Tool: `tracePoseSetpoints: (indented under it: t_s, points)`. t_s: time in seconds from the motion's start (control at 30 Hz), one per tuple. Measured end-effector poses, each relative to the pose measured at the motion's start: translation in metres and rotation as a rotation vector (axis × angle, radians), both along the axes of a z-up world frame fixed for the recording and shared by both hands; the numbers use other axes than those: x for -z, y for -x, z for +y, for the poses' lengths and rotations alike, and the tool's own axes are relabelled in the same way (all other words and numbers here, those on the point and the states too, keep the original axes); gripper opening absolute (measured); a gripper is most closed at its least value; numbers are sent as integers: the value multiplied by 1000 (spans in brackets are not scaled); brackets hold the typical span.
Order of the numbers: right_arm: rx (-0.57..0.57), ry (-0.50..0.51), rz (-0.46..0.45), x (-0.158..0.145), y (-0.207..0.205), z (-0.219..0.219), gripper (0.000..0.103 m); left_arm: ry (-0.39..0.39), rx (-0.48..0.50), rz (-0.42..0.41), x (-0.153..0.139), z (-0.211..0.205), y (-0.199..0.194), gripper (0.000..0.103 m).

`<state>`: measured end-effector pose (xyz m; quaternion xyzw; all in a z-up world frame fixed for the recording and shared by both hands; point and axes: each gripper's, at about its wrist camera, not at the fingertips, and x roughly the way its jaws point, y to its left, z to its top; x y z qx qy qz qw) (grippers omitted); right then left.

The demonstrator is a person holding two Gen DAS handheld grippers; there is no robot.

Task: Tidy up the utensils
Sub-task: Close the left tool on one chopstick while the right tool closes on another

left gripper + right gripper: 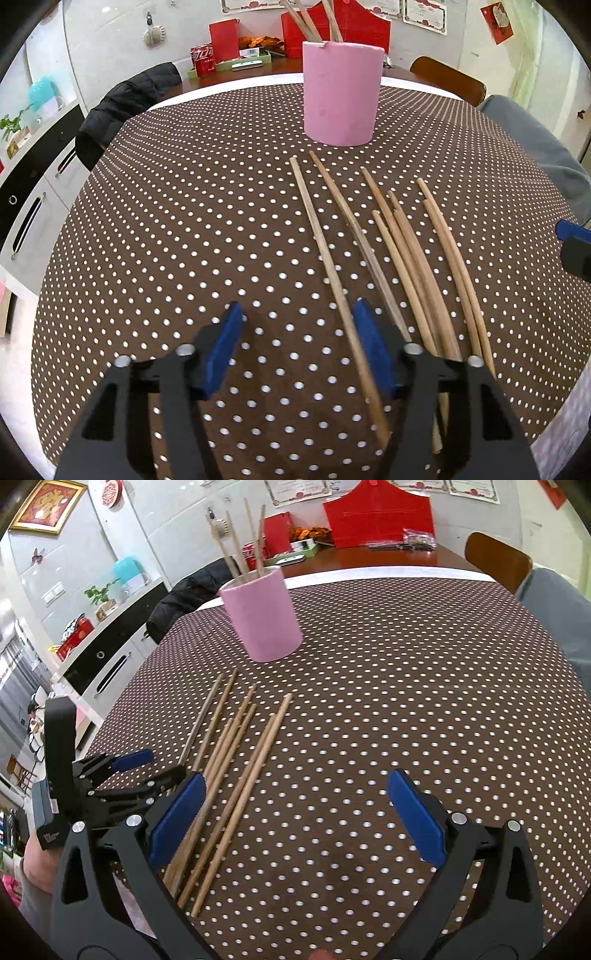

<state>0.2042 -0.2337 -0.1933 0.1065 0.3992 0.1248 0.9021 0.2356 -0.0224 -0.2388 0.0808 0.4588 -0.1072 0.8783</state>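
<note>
The surface (424, 672) wears a brown cloth with white dots; bare brown wood shows at its far end. Behind it runs a white tiled wall (177, 520) hung with framed certificates (299, 491) and a gold-framed picture (46, 506). A black jacket (125, 107) drapes over one chair; a wooden chair back (495, 559) stands opposite. Along the side, a white cabinet (110, 672) with black drawer fronts carries a potted plant (99, 594). Light is bright and even.
</note>
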Motion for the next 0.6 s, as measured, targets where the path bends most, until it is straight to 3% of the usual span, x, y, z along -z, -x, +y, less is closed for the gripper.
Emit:
tracePoseSetpoints:
  t_s: [0.2,0.27,0.37,0.5,0.6]
  points:
    - [-75,-20,-6,-4,-10,25,96,-16,12,-7,-3,10,-16,58]
    - [-114,-23,-6,-5,-17,38,92,-6,27,-10,-3,13,-25,57]
    - [-162,-30,5,-3,-25,56,76,9,28,-12,0,18,-34,41]
    - [-241,-21,24,0,-41,87,51,20,-13,-21,1,40,-34,40]
    - [-293,5,33,4,-52,112,46,24,-29,-23,1,52,-36,40]
